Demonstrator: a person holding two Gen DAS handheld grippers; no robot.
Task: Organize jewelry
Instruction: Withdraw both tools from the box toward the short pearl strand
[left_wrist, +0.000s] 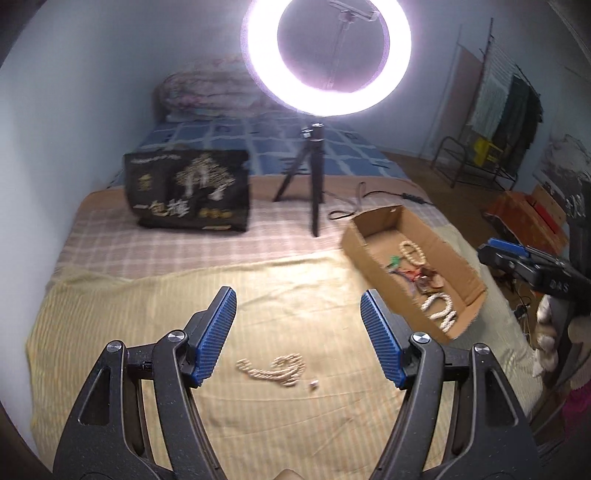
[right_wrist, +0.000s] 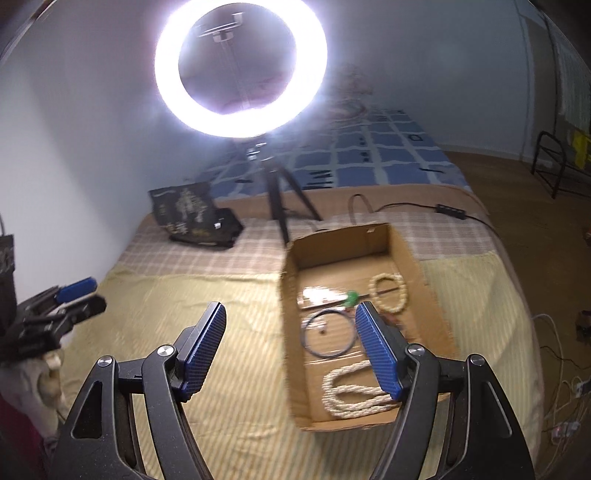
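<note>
Beaded necklace (left_wrist: 275, 370), the last loose piece, is seen heaped on the yellow bedspread (left_wrist: 110, 332) between the spread, empty fingers of the left tool (left_wrist: 297, 306); a careful pinch looks due next. Other jewelry lies in the cardboard box (right_wrist: 291, 332), over which the right tool (right_wrist: 290, 319) is held released. Motion blur obscures small box items.

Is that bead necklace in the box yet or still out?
Out. The bead necklace lies bunched on the yellow cloth, below the open left tongs, apart from the box.
</note>
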